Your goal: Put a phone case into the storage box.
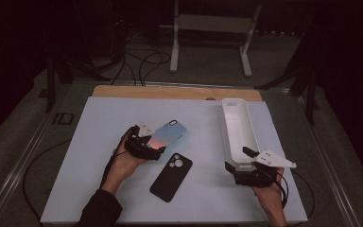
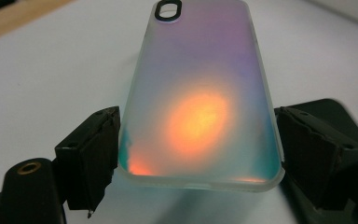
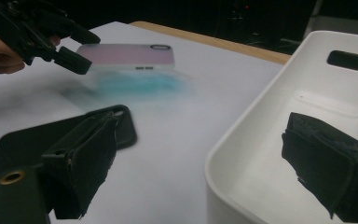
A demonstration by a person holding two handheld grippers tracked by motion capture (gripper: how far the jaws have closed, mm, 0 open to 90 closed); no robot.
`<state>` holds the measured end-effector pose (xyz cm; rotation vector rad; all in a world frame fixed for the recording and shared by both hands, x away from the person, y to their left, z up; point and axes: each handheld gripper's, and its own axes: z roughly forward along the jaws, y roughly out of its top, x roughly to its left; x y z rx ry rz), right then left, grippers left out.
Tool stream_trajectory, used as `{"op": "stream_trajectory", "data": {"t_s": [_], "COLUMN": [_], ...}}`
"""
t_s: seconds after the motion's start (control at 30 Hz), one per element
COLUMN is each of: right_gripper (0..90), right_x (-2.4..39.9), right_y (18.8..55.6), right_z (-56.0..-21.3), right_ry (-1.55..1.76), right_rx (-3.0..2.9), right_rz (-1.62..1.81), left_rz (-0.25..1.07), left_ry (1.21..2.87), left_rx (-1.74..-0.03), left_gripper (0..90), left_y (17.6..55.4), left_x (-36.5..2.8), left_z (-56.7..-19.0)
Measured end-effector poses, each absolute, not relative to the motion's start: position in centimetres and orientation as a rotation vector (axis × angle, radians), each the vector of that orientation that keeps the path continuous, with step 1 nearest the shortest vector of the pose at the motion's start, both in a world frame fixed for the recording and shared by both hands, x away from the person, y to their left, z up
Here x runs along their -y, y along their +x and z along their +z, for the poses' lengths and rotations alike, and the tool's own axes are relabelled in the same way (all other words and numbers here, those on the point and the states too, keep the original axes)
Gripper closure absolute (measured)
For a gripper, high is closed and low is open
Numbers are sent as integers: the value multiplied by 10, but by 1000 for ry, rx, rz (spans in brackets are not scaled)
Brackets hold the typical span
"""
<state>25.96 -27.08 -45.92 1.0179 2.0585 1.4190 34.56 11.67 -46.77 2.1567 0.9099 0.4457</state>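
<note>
Now the left tool clamps the iridescent translucent phone case by its long edges, lifted off the white table, at ten o'clock from the black case. The right tool, open and empty, straddles the white plastic tray's near wall. The thin grip may slip, I think.

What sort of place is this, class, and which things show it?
Probably a lab recording bench: a white table in a dark room, cables on the floor, and handheld grippers working with an iridescent phone case and white tray.
</note>
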Motion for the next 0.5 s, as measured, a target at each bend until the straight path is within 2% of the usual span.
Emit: {"op": "stream_trajectory", "data": {"t_s": [0.5], "right_gripper": [100], "right_x": [225], "right_y": [290], "right_z": [-430], "right_ry": [1024], "right_rx": [-2169], "right_rz": [1481], "left_rz": [535], "left_ry": [2044], "left_rx": [-766], "left_gripper": [173], "left_y": [302], "left_x": [-124], "left_z": [-420]}}
